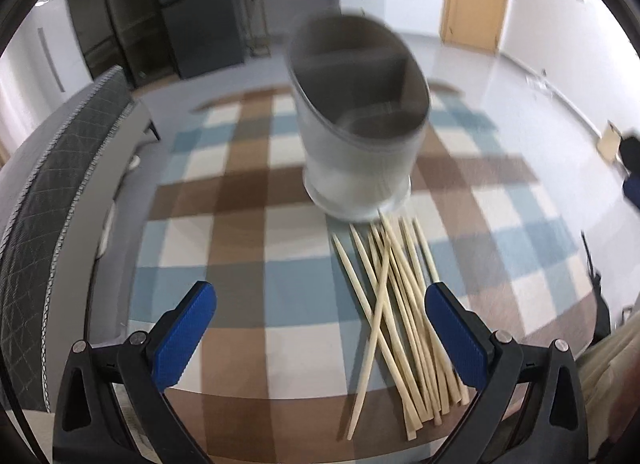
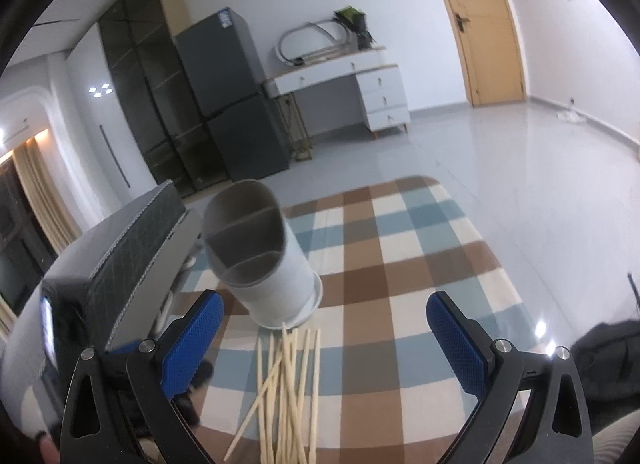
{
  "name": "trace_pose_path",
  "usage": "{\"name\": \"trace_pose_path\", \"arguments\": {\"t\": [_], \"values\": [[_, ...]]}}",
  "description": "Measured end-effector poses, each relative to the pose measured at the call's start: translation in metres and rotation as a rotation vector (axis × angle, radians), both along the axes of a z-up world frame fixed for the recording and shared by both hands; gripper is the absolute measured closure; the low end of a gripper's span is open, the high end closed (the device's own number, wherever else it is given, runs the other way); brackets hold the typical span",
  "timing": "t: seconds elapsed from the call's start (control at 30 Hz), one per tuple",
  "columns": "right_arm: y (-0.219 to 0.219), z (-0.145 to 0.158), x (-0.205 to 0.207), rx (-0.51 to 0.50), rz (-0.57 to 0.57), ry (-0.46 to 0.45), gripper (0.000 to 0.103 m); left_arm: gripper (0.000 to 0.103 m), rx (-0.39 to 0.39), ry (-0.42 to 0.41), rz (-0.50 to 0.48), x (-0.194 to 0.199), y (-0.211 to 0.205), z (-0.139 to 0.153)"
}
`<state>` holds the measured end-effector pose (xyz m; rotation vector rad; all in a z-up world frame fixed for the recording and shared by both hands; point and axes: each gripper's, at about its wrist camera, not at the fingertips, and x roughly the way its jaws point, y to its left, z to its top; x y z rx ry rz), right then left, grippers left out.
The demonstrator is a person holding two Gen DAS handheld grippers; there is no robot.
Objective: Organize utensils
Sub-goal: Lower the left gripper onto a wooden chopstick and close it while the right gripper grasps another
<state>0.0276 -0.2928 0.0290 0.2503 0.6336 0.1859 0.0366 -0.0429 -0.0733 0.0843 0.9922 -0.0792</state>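
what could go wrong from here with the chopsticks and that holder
The chopsticks lie crossed in a loose pile, so a claw may pinch several or scatter them. Their near ends sit close to the table edge and could be knocked off. The holder stands right at their far tips; pushing the pile could nudge it.

- R gripper [image 2: 324, 336] wide open, blue pads [image 2: 192, 344] apart, nothing between.
- Chopsticks [image 2: 286, 392] in loose crossed pile on glass table [image 2: 400, 416], low centre.
- White divided holder [image 2: 264, 260] upright just behind pile, tips touching its base.
- Checked rug [image 2: 400, 248] seen thru glass.
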Motion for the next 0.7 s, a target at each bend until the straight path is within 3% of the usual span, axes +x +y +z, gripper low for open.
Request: {"name": "trace_pose_path", "arguments": {"t": [0.2,0.33,0.57,0.63,0.7], "values": [[-0.016,-0.014,0.021,0.033,-0.034,0.062,0.001,0.017,0.041,0.102,-0.036,0.018,-0.011,-0.027],[-0.025,-0.019,0.030,0.077,-0.049,0.091,0.001,0.037,0.024,0.147,-0.044,0.031,-0.020,-0.036],[-0.032,-0.020,0.037,0.084,-0.063,0.101,0.001,0.046,0.066,0.167,-0.095,0.040,-0.038,-0.042],[-0.032,-0.021,0.038,0.089,-0.060,0.107,0.001,0.070,0.054,0.194,-0.105,0.043,-0.038,-0.048],[-0.033,-0.023,0.040,0.096,-0.061,0.116,0.001,0.080,0.020,0.209,-0.109,0.045,-0.036,-0.051]]}}
